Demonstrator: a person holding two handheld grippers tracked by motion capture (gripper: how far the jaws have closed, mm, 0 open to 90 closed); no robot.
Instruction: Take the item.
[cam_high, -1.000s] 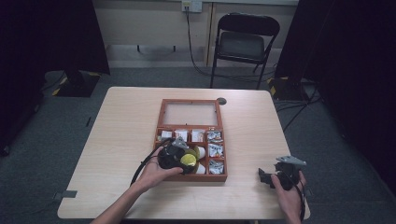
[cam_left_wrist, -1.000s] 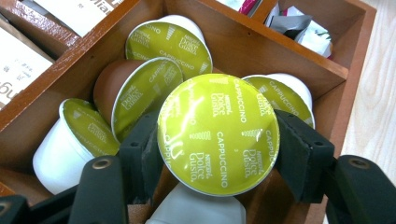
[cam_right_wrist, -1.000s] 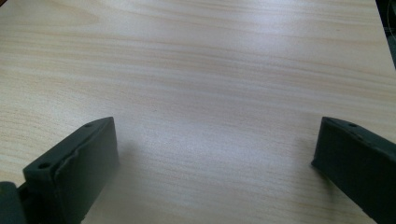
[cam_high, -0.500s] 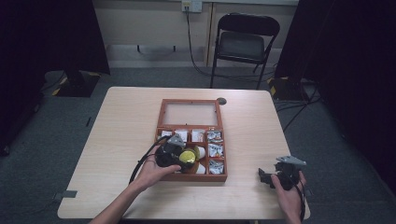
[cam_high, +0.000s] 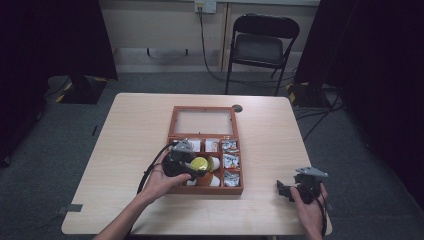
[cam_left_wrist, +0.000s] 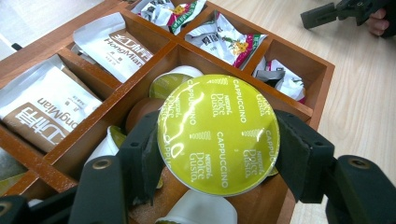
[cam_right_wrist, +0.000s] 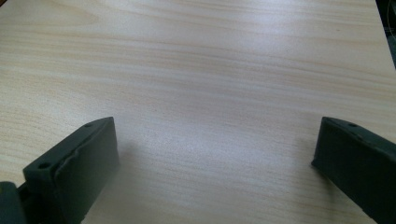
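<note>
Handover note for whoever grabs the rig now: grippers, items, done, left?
Left gripper: shut on the capsule, green Cappuccino lid, held over the middle compartment of the wooden box.
Right gripper: open, empty, over bare table near the right front corner, away from the box.
More capsules lie in that compartment under the held one; tea sachets and snack packs fill the other compartments.
Done: capsule gripped.
Left: I cannot tell whether it is going in or coming out; probably carry on and release it where it belongs.
</note>
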